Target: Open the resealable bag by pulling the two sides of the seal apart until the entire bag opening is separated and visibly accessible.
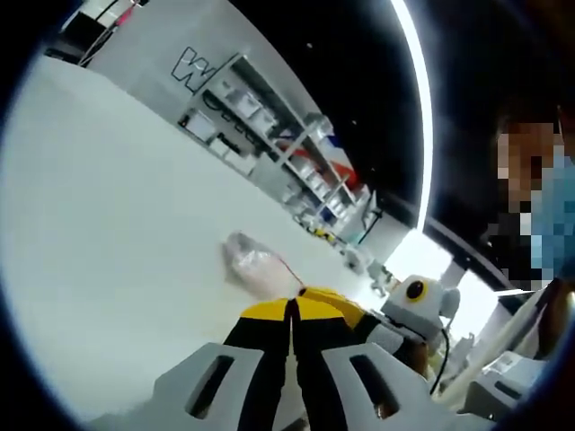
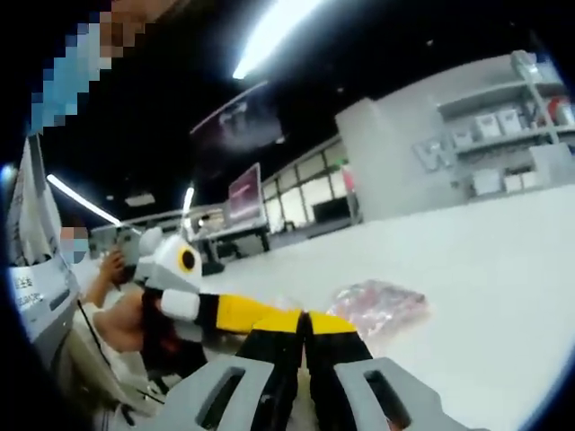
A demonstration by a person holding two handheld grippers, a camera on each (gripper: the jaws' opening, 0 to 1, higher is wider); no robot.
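Clear plastic bag (image 1: 254, 265), two closed grippers

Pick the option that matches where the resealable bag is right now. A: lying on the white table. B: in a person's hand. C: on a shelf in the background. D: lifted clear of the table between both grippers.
A: the resealable bag lies crumpled on the white table, just beyond the left gripper and, in the right gripper view, beside the right gripper.

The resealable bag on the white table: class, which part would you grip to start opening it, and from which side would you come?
Grip the resealable bag at its seal edge, probably the end with the thin red line facing the left gripper, approaching low from that side. The bag lies crumpled on the table, so only a raised lip offers hold.
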